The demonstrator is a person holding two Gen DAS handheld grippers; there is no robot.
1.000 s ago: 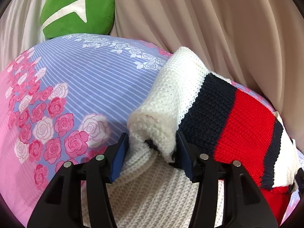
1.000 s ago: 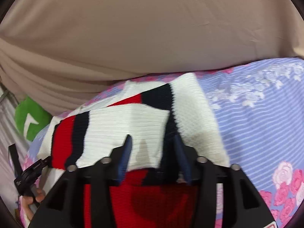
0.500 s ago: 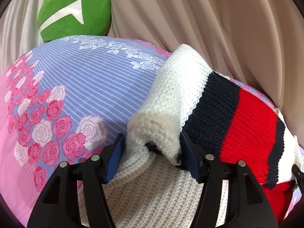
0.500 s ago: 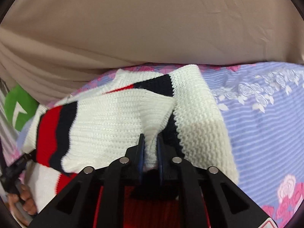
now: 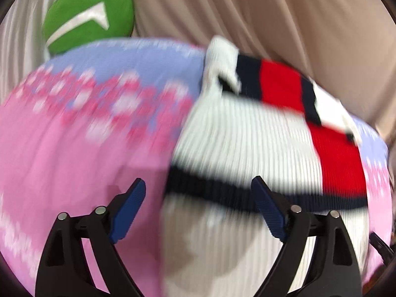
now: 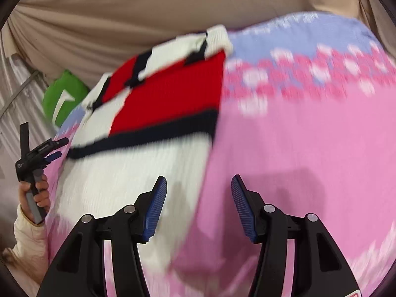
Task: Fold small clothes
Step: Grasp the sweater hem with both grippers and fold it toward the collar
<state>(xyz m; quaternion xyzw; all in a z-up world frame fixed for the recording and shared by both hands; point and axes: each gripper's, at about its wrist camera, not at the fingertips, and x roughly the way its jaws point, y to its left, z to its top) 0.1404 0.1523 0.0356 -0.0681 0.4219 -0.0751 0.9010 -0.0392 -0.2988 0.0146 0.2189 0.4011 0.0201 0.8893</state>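
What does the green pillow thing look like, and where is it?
Start at the pink and blue flowered bedspread. At its far edge, against the beige curtain, sits the green cushion. It alone is bright green, with a white tick-shaped mark, unlike the red, white and navy sweater.

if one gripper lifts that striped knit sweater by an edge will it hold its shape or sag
The sweater would probably sag: it's soft ribbed knit, and its folded sleeve already slumps. It looks thick, so likely weighty for its size. The ribbing should grip, not slip.
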